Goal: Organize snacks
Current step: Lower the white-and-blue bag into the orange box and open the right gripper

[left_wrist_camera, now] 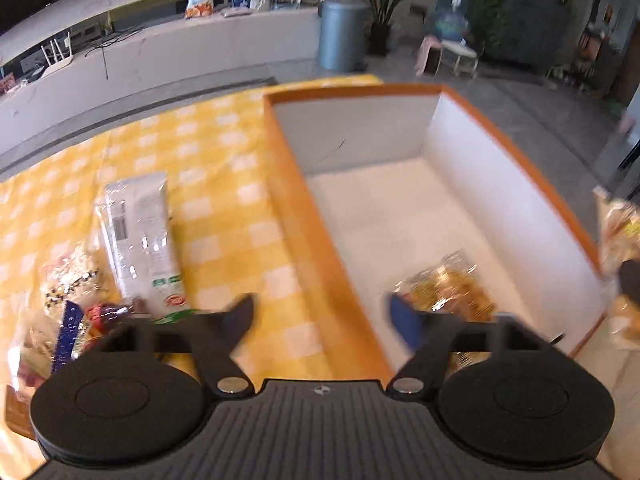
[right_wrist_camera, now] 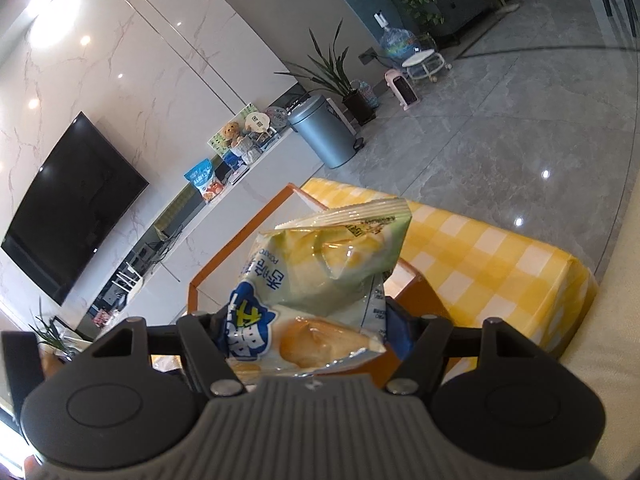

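An orange box (left_wrist_camera: 304, 216) with a white inside stands on the yellow checked table; a clear bag of golden snacks (left_wrist_camera: 448, 288) lies in its near corner. My left gripper (left_wrist_camera: 322, 316) is open and empty, straddling the box's left wall. Left of the box lie a silver-white snack packet (left_wrist_camera: 140, 236) and a heap of mixed snack bags (left_wrist_camera: 68, 296). My right gripper (right_wrist_camera: 308, 328) is shut on a green and white chip bag (right_wrist_camera: 324, 276), held above the orange box (right_wrist_camera: 224, 256). That bag shows blurred at the right edge of the left wrist view (left_wrist_camera: 624, 240).
The yellow checked tablecloth (left_wrist_camera: 216, 184) covers the table, whose right end (right_wrist_camera: 520, 276) drops to a grey tiled floor. Beyond are a white TV bench (left_wrist_camera: 160, 52) with items on it, a grey bin (left_wrist_camera: 342, 34) and a potted plant (left_wrist_camera: 380, 12).
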A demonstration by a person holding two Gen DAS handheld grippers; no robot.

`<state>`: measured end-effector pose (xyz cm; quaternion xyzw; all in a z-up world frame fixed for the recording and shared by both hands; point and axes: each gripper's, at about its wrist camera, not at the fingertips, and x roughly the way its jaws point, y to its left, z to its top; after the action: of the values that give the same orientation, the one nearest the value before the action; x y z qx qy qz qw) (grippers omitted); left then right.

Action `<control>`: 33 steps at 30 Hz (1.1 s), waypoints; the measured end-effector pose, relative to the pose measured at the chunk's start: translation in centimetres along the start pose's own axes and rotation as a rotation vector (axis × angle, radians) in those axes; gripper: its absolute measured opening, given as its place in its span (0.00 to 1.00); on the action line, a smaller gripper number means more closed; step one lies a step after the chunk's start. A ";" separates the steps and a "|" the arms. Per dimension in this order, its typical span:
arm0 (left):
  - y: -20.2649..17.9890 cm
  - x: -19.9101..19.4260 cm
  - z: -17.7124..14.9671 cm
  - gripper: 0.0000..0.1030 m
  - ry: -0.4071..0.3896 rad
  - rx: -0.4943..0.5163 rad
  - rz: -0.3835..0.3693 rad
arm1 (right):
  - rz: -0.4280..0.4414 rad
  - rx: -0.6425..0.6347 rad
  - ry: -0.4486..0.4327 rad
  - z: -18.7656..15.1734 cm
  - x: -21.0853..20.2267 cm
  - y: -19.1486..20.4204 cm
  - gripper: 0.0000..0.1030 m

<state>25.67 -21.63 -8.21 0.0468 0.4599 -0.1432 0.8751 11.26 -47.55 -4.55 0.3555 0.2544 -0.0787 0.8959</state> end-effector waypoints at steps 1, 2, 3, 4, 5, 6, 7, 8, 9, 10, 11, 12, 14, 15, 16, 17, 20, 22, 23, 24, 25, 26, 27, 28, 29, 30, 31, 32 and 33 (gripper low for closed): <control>0.5 0.0 -0.1 0.57 -0.014 0.010 -0.043 | -0.001 -0.010 0.000 0.1 0.0 0.1 0.67; 0.9 -0.1 -0.3 0.43 -0.017 -0.003 -0.089 | -0.001 -0.015 -0.005 0.1 0.0 0.1 0.67; 1.9 0.0 -0.5 0.36 -0.011 -0.047 -0.147 | 0.000 -0.018 -0.007 0.1 0.0 0.1 0.67; 2.5 0.0 -0.6 0.26 0.008 -0.105 -0.197 | 0.002 -0.023 -0.008 0.1 0.1 0.3 0.67; 2.9 -0.1 -0.7 0.25 0.027 -0.146 -0.209 | 0.004 -0.029 -0.010 0.1 0.1 0.4 0.67; 3.0 -0.2 -0.4 0.24 0.036 -0.151 -0.207 | 0.004 -0.035 -0.011 0.1 0.2 0.4 0.67; 3.1 -0.4 -0.5 0.23 0.034 -0.137 -0.197 | 0.000 -0.041 -0.011 0.1 0.3 0.4 0.67; 3.1 -0.7 -0.7 0.21 0.027 -0.127 -0.185 | -0.008 -0.046 -0.010 0.0 0.5 0.5 0.67; 3.3 -0.7 -0.7 0.21 0.023 -0.120 -0.179 | -0.020 -0.050 -0.006 -0.1 0.6 0.5 0.67; 3.5 -0.9 -0.9 0.21 0.026 -0.119 -0.182 | -0.026 -0.052 -0.002 -0.1 0.8 0.4 0.67; 3.8 -1.2 -1.3 0.21 0.028 -0.128 -0.186 | -0.008 -0.049 0.005 -0.2 0.9 0.4 0.67; 4.5 -1.2 -1.5 0.22 0.029 -0.143 -0.192 | 0.003 -0.042 0.014 -0.3 1.0 0.5 0.67; 5.1 -1.7 -2.2 0.22 0.024 -0.154 -0.197 | 0.007 -0.063 0.032 -0.6 1.3 1.1 0.67; 5.3 -1.9 -2.4 0.22 0.021 -0.155 -0.197 | 0.004 -0.085 0.040 -0.8 1.5 1.5 0.67; 5.6 -2.1 -2.6 0.22 0.018 -0.157 -0.198 | 0.003 -0.104 0.047 -1.1 1.8 1.9 0.67; 5.8 -2.3 -2.9 0.22 0.019 -0.159 -0.201 | 0.000 -0.118 0.054 -1.4 2.0 2.3 0.67; 6.1 -2.7 -3.0 0.24 0.019 -0.132 -0.226 | -0.008 -0.167 0.064 -2.0 2.4 3.2 0.67; 6.5 -3.6 -3.3 0.24 -0.006 -0.100 -0.257 | 0.007 -0.174 0.063 -2.1 2.3 3.5 0.67; 6.7 -4.5 -3.4 0.26 -0.036 -0.084 -0.267 | 0.021 -0.177 0.060 -2.1 2.2 3.6 0.67; 6.9 -5.3 -3.7 0.30 -0.070 -0.066 -0.270 | 0.034 -0.185 0.057 -2.0 2.0 3.8 0.67; 7.0 -6.3 -4.0 0.40 -0.103 -0.045 -0.266 | 0.046 -0.194 0.054 -2.0 1.8 4.0 0.67; 7.2 -7.3 -4.3 0.54 -0.135 -0.025 -0.253 | 0.060 -0.201 0.052 -2.0 1.6 4.3 0.67; 7.3 -8.3 -4.5 0.60 -0.162 -0.010 -0.232 | 0.076 -0.208 0.053 -2.0 1.4 4.5 0.67; 7.5 -9.2 -4.8 0.67 -0.186 0.005 -0.211 | 0.092 -0.215 0.059 -2.0 1.4 4.7 0.67; 7.8 -9.9 -5.0 0.70 -0.206 0.017 -0.195 | 0.107 -0.226 0.069 -2.2 1.3 5.0 0.67; 8.0 -10.5 -5.2 0.71 -0.218 0.026 -0.182 | 0.117 -0.240 0.079 -2.4 1.4 5.3 0.67; 8.4 -11.0 -5.4 0.73 -0.222 0.027 -0.171 | 0.122 -0.257 0.089 -2.6 1.5 5.7 0.67; 8.8 -11.4 -5.6 0.75 -0.221 0.021 -0.163 | 0.126 -0.277 0.099 -3.0 1.6 6.1 0.67; 9.2 -11.6 -5.7 0.75 -0.217 0.007 -0.157 | 0.128 -0.298 0.111 -3.3 1.8 6.4 0.67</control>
<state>17.67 -9.21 -2.46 -0.0020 0.3642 -0.2171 0.9057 13.58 -40.52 -3.69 0.2381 0.2893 0.0368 0.9264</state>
